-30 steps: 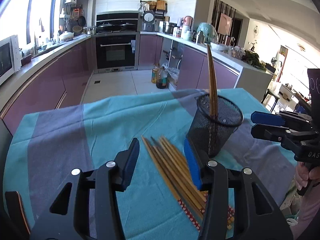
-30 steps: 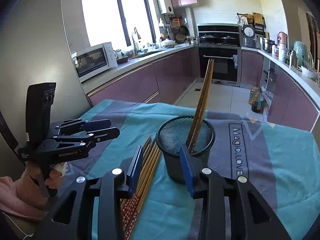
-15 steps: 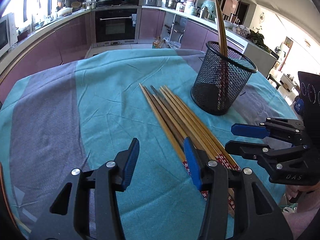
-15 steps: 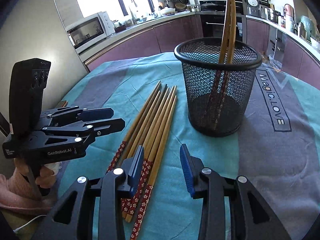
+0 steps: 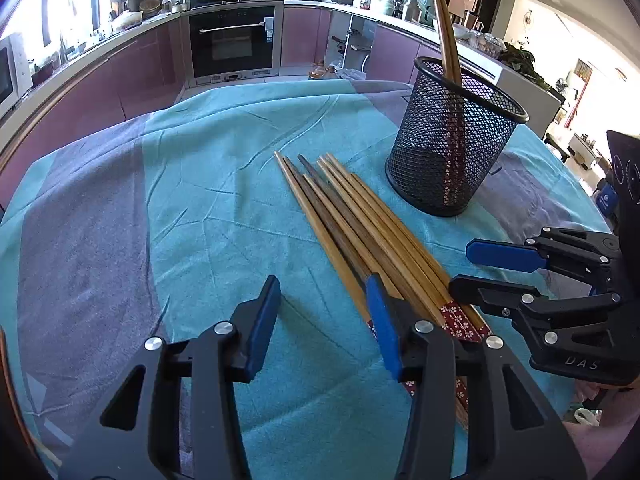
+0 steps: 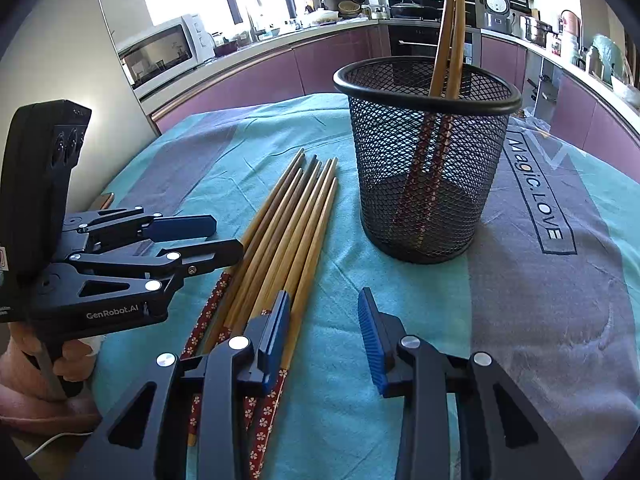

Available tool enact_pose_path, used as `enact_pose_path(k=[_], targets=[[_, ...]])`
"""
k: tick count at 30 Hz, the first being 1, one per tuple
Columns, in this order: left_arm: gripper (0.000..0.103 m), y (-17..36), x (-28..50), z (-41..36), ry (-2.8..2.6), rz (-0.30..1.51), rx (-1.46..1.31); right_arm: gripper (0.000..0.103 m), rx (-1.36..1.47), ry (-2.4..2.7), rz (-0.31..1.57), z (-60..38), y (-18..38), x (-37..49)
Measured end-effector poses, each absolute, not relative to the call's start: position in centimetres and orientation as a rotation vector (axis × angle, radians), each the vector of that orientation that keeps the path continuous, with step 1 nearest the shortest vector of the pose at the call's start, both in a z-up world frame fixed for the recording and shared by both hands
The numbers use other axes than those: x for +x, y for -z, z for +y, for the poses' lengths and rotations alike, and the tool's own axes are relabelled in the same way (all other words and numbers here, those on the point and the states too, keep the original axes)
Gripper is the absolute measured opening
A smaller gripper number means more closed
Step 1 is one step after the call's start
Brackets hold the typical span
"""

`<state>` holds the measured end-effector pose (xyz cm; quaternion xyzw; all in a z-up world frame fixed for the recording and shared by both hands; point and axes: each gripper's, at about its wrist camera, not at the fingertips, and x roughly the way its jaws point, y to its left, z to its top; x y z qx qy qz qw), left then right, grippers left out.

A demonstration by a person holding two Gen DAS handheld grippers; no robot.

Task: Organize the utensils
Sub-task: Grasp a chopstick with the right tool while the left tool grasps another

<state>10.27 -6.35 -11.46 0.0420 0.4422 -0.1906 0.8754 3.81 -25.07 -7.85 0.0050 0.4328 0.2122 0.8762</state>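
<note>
Several wooden chopsticks [image 5: 360, 224] with red flowered ends lie side by side on the teal cloth; they also show in the right wrist view [image 6: 288, 240]. A black mesh cup [image 5: 448, 152] stands upright beyond them, also in the right wrist view [image 6: 428, 160], and holds two chopsticks [image 6: 448, 40]. My left gripper [image 5: 324, 304] is open and empty, low over the cloth just left of the chopsticks' near ends. My right gripper [image 6: 324, 312] is open and empty, just right of the same ends. Each gripper shows in the other's view: the right [image 5: 480, 268], the left [image 6: 224, 236].
The table wears a teal and grey cloth [image 5: 180, 200] printed "Magic LOVE" [image 6: 536, 192]. Kitchen counters, an oven [image 5: 232, 40] and a microwave [image 6: 164, 52] stand behind. The table's edge drops off close behind the cup.
Both grippers have come down and back from beside the cup to the chopsticks' near ends. Both stayed open. The chopsticks and cup have not moved.
</note>
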Motion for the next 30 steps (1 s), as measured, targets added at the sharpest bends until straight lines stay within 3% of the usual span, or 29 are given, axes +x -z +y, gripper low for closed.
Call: enact_pose_path(k=[11, 16, 21, 26, 30], targets=[[0.039, 11.9, 11.4, -7.7, 0.374, 0.933, 0.123, 0.03, -0.028, -0.412, 0.896, -24.2, 8.0, 4.6], [0.027, 12.0, 12.0, -8.0, 0.348, 0.935, 0.122, 0.025, -0.019, -0.404, 0.895, -24.0, 8.1, 5.3], [0.031, 12.1, 12.9, -8.1, 0.345, 0.943, 0.121, 0.023, -0.031, -0.398, 0.896, -23.7, 8.2, 5.5], [0.031, 12.2, 14.4, -8.6, 0.34, 0.946, 0.126, 0.012, -0.028, -0.396, 0.898, -23.4, 8.2, 6.1], [0.017, 12.0, 15.2, -8.6, 0.33, 0.952, 0.116, 0.006, 0.003, -0.397, 0.897, -23.7, 8.2, 6.2]])
